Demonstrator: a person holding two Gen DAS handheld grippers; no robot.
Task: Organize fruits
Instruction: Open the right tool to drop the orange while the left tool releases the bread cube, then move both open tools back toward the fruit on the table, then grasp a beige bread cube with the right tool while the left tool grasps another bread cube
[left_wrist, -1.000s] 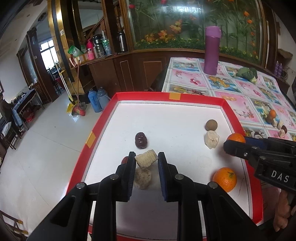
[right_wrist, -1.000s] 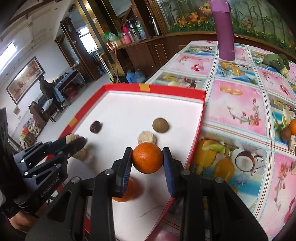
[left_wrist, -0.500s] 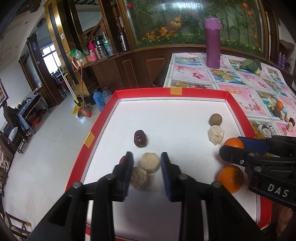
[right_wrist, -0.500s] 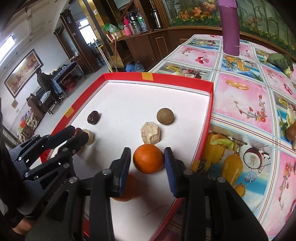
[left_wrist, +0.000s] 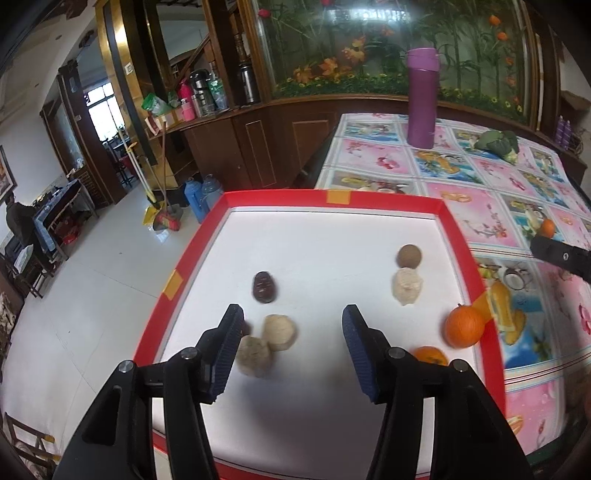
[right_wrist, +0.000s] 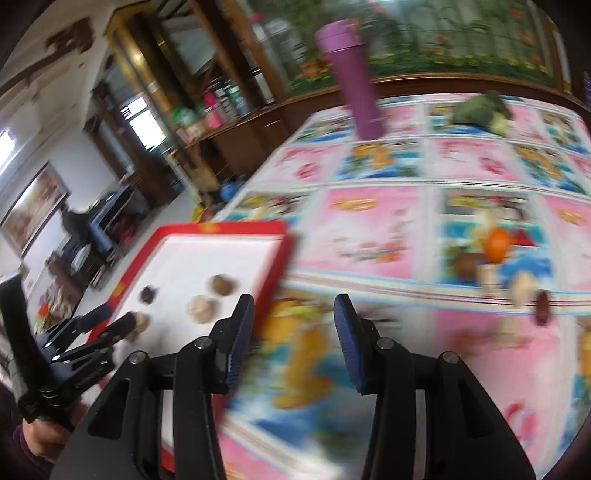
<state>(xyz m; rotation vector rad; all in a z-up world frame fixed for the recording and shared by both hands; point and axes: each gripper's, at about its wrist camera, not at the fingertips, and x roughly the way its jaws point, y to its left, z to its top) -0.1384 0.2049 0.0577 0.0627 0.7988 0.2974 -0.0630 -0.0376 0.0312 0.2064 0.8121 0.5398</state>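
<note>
Both grippers gape empty: the left gripper (left_wrist: 291, 325) above two touching pale beige fruit pieces (left_wrist: 266, 341) in the red-rimmed white tray (left_wrist: 384, 201); the right gripper (right_wrist: 294, 317) over blurred floral tablecloth (right_wrist: 369, 229), beside the tray.

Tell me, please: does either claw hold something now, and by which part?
Nothing is held. The left claw and the right claw are both open and empty.
</note>
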